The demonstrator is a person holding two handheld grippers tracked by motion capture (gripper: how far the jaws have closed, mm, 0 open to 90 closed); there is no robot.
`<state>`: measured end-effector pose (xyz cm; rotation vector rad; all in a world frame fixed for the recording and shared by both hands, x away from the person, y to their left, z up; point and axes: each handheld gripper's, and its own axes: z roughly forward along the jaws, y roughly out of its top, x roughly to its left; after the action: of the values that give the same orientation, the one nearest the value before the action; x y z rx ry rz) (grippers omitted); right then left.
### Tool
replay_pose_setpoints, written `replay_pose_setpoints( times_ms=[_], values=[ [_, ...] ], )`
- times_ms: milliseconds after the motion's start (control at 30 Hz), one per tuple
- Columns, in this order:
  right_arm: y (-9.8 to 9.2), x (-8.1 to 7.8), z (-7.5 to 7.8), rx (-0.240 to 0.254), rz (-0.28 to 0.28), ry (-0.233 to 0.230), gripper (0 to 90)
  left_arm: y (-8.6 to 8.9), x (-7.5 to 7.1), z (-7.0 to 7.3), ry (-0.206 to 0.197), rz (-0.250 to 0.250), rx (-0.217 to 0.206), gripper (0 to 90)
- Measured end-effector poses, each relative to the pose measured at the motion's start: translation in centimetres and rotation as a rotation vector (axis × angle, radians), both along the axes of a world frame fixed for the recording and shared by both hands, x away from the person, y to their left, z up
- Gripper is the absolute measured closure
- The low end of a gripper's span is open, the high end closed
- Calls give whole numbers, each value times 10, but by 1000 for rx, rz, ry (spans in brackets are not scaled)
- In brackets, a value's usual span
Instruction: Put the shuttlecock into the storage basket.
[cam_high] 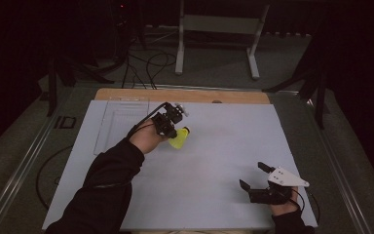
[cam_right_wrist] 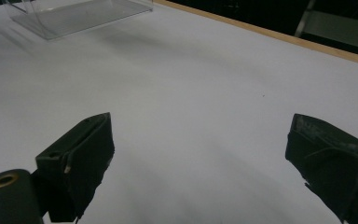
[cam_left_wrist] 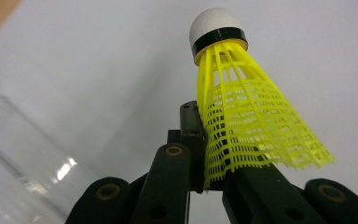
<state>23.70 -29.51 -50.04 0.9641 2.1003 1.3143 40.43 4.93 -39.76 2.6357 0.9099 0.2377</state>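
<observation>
White sheeting covers the table (cam_high: 214,161), which stands in a dark room with a metal stand on the floor beyond it. At the left of the high view, the left gripper (cam_high: 175,127) is clamped on a yellow shuttlecock (cam_high: 179,139), lifted clear of the sheet near the middle of the table. Its jaws pinch the edge of the mesh skirt (the white cork tip points away from the hand). A clear plastic tray (cam_high: 121,119) lies flat just beyond, toward the table's far left corner. Near the front right corner, the right gripper (cam_high: 254,176) rests low, jaws spread wide with nothing between them.
</observation>
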Motion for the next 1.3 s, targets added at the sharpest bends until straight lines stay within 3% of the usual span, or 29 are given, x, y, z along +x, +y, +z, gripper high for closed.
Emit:
replay_pose_setpoints(
  times_ms=[467,600,1300],
  values=[
    [0,-1,1,-3,1,-8,78,42,7,24,-41,90,-30,900],
    [0,-1,1,-4,-2,-6,78,59,9,28,-50,134,-71,900],
    [1,0,1,-7,-6,-5,78,111,11,39,-96,266,-67,900]
  ],
)
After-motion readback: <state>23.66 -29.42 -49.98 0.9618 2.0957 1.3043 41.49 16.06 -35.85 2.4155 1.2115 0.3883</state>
